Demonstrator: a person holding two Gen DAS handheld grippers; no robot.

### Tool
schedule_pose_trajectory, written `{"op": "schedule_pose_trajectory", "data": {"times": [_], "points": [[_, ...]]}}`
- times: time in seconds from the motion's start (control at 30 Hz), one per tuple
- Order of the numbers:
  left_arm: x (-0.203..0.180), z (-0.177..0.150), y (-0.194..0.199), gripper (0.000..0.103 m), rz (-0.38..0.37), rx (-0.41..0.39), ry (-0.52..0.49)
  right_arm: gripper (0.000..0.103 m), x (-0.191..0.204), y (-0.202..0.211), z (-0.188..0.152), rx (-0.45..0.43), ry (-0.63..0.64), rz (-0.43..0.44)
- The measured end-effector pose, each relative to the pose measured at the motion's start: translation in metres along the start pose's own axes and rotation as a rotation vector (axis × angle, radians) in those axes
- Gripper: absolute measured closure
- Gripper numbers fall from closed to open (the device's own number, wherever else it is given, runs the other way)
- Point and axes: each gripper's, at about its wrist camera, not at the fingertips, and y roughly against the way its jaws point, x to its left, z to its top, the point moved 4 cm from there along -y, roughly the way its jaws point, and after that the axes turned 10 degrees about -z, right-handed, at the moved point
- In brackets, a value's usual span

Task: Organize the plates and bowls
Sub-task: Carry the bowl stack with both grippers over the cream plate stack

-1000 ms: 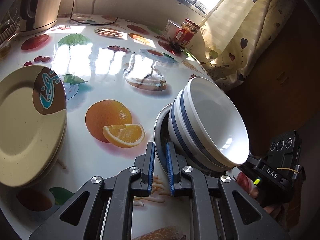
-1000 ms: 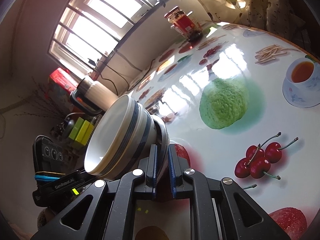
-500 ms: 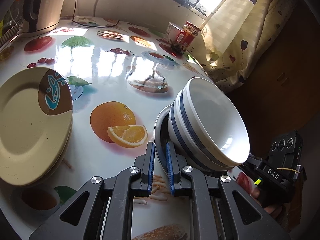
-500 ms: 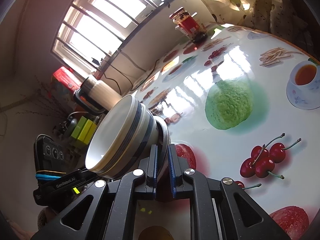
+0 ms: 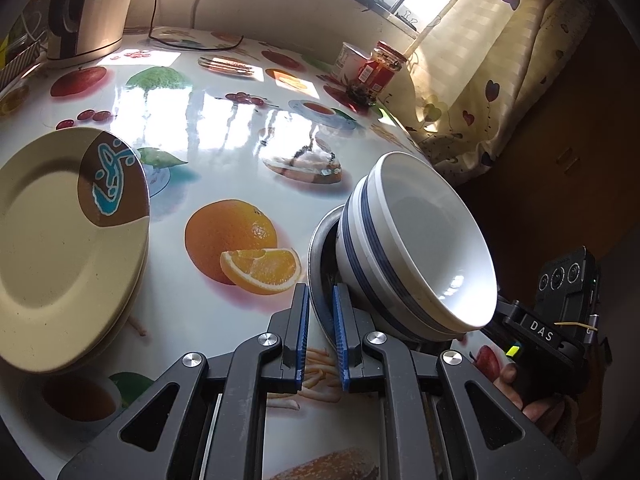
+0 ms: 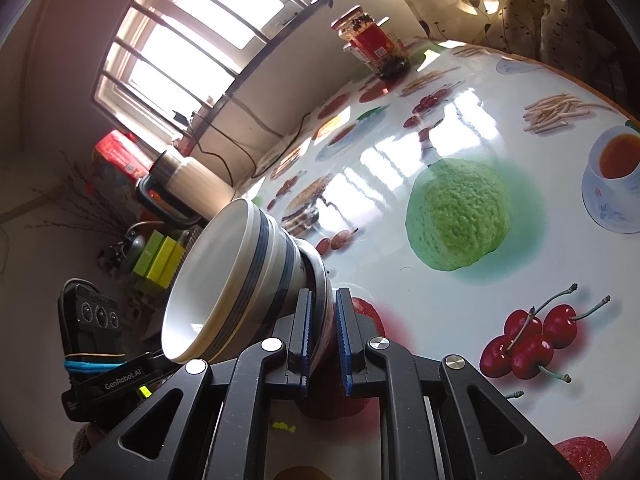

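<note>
Plates [image 5: 60, 240] – cream, stacked – sit at the table's [image 5: 192, 148] left. Right of them, the left claw [image 5: 320, 332] pinches a grey dish's rim [image 5: 316, 256], two nested blue-banded bowls [image 5: 420, 248] tilted on it; the right claw [image 6: 323, 340] pinches the opposite rim.

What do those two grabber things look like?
Both are black. The left gripper and right gripper each have two flat fingers lined with ridged blue pads, black triangle-cutout arms and round silver bolts. Each body has three small lenses, white lettering and a tiny yellow-green light; one wears a blue band.
</note>
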Motion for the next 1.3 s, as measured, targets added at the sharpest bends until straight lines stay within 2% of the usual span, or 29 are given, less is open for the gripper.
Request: {"op": "schedule_pose_trajectory", "data": {"times": [0.17, 0.53, 0.83, 1.3], "points": [[-0.001, -0.001, 0.0, 0.091, 0.0, -0.004, 0.0, 0.092, -0.002, -0.001, 0.001, 0.012, -0.026, 0.038], [0.001, 0.001, 0.009, 0.091, 0.002, -0.024, 0.001, 0.092, 0.005, 0.0, 0.001, 0.01, -0.027, 0.048], [0.001, 0.007, 0.029, 0.091, 0.01, -0.055, 0.0, 0.092, 0.027, 0.007, 0.009, -0.011, 0.007, 0.072], [0.011, 0.014, 0.06, 0.091, 0.049, -0.097, 0.006, 0.092, 0.061, 0.001, 0.014, 0.001, 0.049, 0.107]]}}
